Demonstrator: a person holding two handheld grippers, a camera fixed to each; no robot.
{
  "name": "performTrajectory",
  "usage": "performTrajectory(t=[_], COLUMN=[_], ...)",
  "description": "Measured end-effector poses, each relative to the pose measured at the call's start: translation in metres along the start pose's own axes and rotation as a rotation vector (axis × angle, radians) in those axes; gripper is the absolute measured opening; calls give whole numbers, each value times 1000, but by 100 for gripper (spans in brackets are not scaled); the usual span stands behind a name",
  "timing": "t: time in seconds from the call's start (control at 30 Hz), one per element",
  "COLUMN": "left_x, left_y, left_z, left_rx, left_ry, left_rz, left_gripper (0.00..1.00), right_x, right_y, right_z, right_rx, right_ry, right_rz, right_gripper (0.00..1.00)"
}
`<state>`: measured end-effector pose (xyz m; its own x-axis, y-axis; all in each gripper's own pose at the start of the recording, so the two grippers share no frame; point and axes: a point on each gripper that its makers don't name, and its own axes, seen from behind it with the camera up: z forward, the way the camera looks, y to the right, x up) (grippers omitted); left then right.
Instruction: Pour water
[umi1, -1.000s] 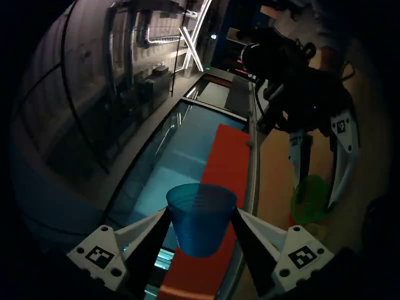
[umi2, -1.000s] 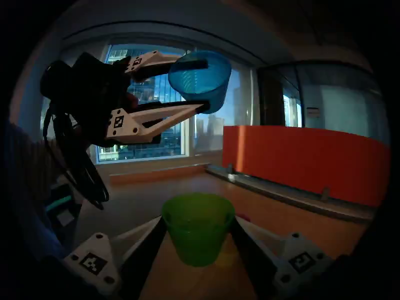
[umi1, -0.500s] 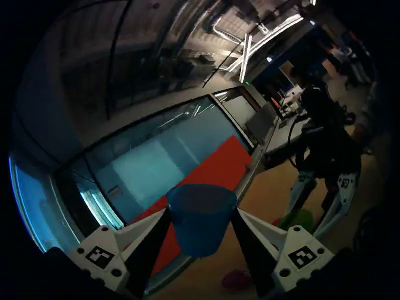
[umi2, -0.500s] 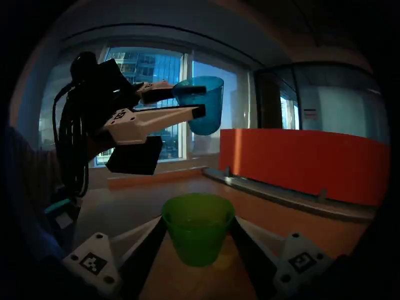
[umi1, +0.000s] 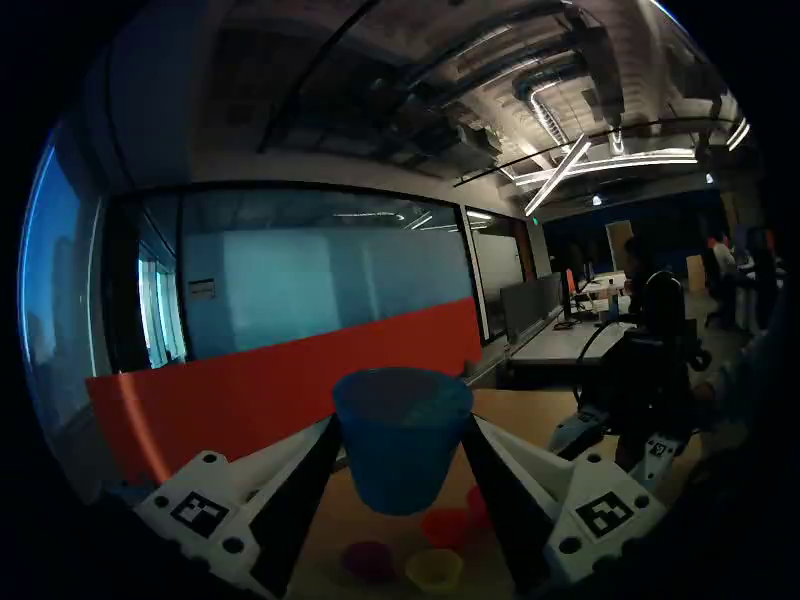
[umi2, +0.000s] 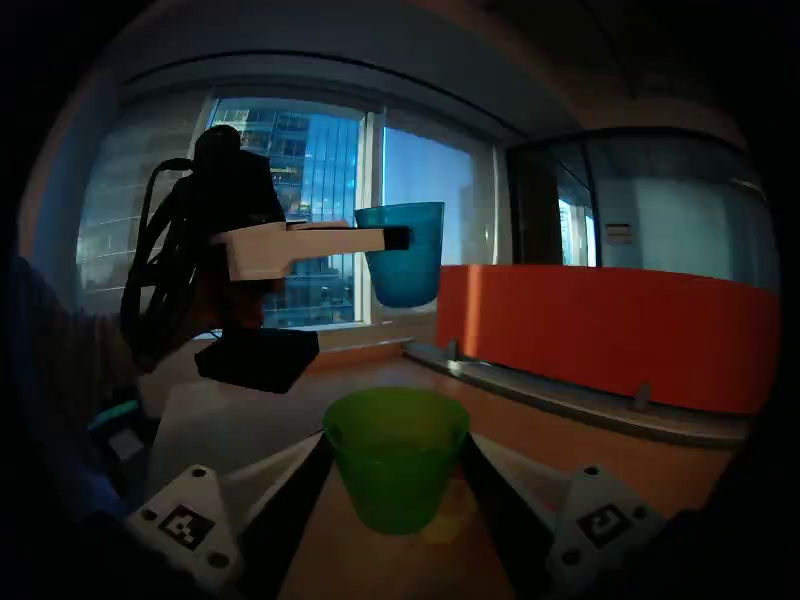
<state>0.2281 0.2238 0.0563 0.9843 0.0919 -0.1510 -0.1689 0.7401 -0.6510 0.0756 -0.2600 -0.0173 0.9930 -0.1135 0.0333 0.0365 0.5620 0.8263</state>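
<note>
- Blue plastic is sitting clenched in the left gripper (umi1: 403, 428): both fingers are pressing on the blue cup (umi1: 403, 455), which is riding upright in the air.
- Both fingers of the right gripper (umi2: 397, 452) are likewise squeezing the green cup (umi2: 397, 465), low over the table (umi2: 560, 435). I cannot tell whether it is resting there.
- Seen from the right gripper view, the blue cup is hanging higher and well beyond the green rim, not over it. Tipping from there would likely be sending water onto the wood.
- Tilting is loading the grip. A slack pinch could be letting the cup swivel or slip, and a harder one could be buckling its thin wall.
- Spilled water could be landing among the red cup (umi1: 443, 523) and yellow cup (umi1: 435, 570) lying below.
- Neither view is showing how full either cup is, so an overflow is also looking possible.
</note>
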Motion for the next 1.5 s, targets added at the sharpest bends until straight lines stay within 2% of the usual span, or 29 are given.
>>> performTrajectory(t=[0.27, 0.4, 0.7, 1.07, 1.5], left_x=[-2, -1, -10, -40, -76], left_y=[4, 4, 1, -4, -2], left_z=[0, 0, -6, -22, -43], left_rx=[-18, -22, -13, 7, 19], left_ry=[17, 21, 3, -42, -78], left_rz=[-95, -117, -104, -113, -134], left_gripper=[84, 84, 84, 84, 84], right_x=[3, 3, 2, -4, -2], right_y=[0, -2, 0, 13, 30], right_z=[0, 0, -4, -20, -44], right_rx=[-1, 0, -8, -37, -85], right_ry=[5, 6, 0, -24, -18], right_rz=[4, 4, 9, 10, 23], right_gripper=[89, 89, 89, 90, 89])
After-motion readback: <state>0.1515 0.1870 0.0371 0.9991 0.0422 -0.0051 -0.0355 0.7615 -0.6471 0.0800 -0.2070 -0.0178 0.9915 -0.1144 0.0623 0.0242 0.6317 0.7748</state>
